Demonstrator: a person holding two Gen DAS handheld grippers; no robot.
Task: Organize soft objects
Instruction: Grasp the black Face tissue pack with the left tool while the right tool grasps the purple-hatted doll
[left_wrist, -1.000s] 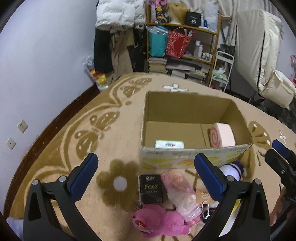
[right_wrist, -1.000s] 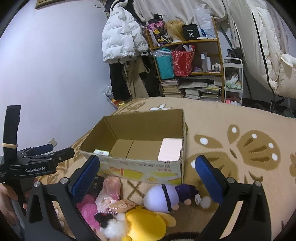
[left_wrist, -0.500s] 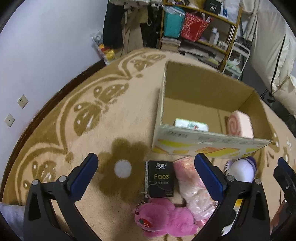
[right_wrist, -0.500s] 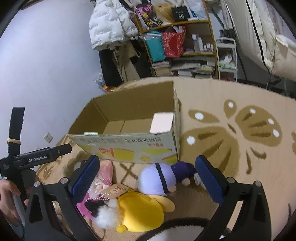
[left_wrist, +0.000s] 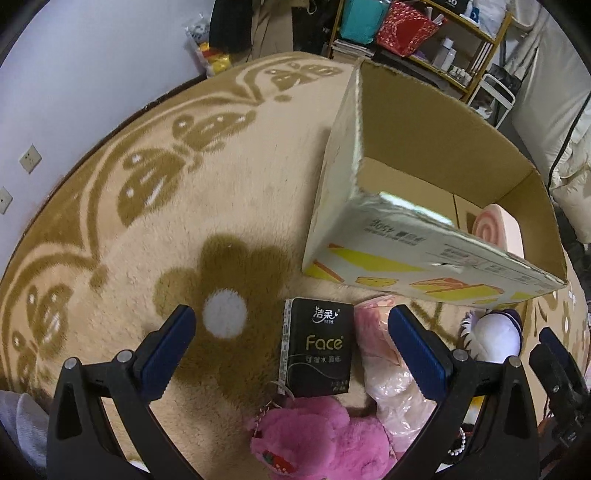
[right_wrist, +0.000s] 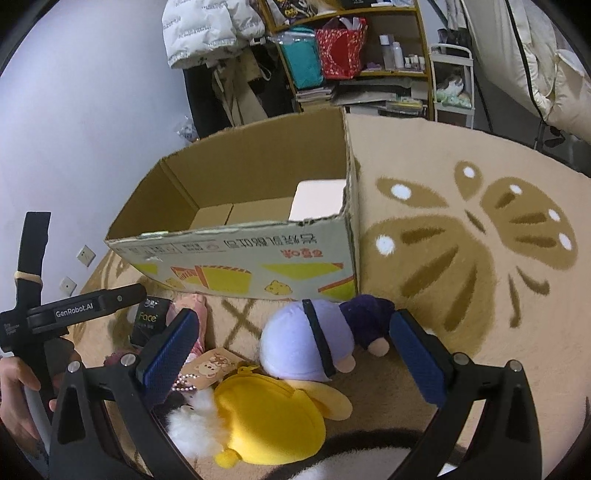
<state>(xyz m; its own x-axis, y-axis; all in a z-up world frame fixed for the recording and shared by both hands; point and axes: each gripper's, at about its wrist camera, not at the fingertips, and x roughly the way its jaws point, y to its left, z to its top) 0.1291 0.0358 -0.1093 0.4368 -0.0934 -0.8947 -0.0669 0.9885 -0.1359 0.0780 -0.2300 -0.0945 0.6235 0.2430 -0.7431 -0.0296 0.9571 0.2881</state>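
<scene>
Both grippers sit lower and closer to the toys than a second ago; the cardboard box (left_wrist: 424, 258) looms larger. Left gripper (left_wrist: 291, 345): jaws spread, empty, above black tissue pack (left_wrist: 317, 349). Right gripper (right_wrist: 295, 354): jaws spread, empty, above lavender plush (right_wrist: 295, 343). Box holds pink roll cushion (left_wrist: 496, 230). Pink plush (left_wrist: 317, 439) and yellow plush (right_wrist: 269, 421) lie on the carpet (left_wrist: 166, 221).

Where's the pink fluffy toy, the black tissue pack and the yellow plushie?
pink plush toy (left_wrist: 314, 439), left wrist view, its fuzzy body
black tissue pack (left_wrist: 317, 350), left wrist view, printed front
yellow plush toy (right_wrist: 269, 424), right wrist view, its round body
</scene>
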